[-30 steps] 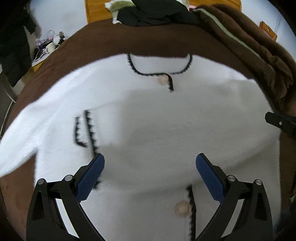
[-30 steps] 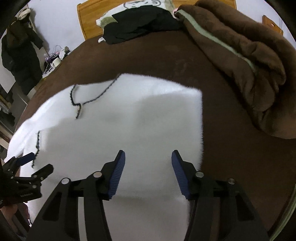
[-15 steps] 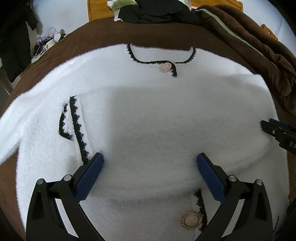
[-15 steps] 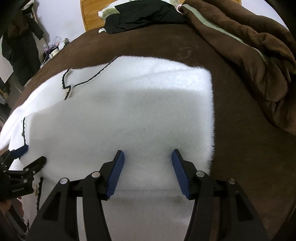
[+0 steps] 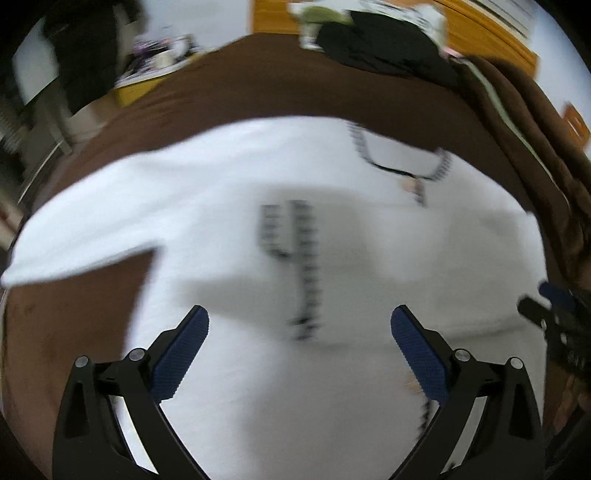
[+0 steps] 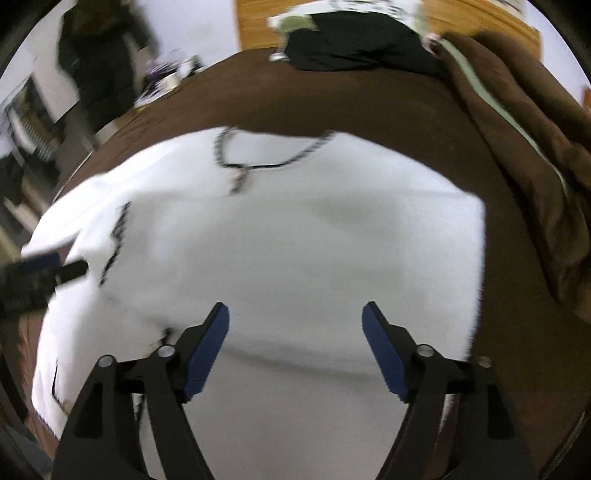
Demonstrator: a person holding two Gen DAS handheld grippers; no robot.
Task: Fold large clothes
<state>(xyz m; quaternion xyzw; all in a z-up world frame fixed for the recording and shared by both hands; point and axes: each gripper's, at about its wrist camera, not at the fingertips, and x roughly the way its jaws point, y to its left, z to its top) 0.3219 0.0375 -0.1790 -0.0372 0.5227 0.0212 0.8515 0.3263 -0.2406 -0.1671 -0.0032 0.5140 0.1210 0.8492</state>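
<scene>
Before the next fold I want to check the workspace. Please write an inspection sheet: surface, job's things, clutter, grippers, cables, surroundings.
Surface: bed with a brown cover, bare around the garment.
Job's things: white fluffy cardigan with black trim lies flat, neckline at the far side; one sleeve spreads out to the side.
Clutter: black garment and light clothes at the far end; bunched brown blanket along one side.
Grippers: left gripper open above the cardigan, nothing between the pads. Right gripper open, jaws just opened wider, nothing between them.
Cables: nothing clearly seen; picture blurred.
Surroundings: wooden headboard, dark coat hanging by the wall, cluttered side table.
</scene>
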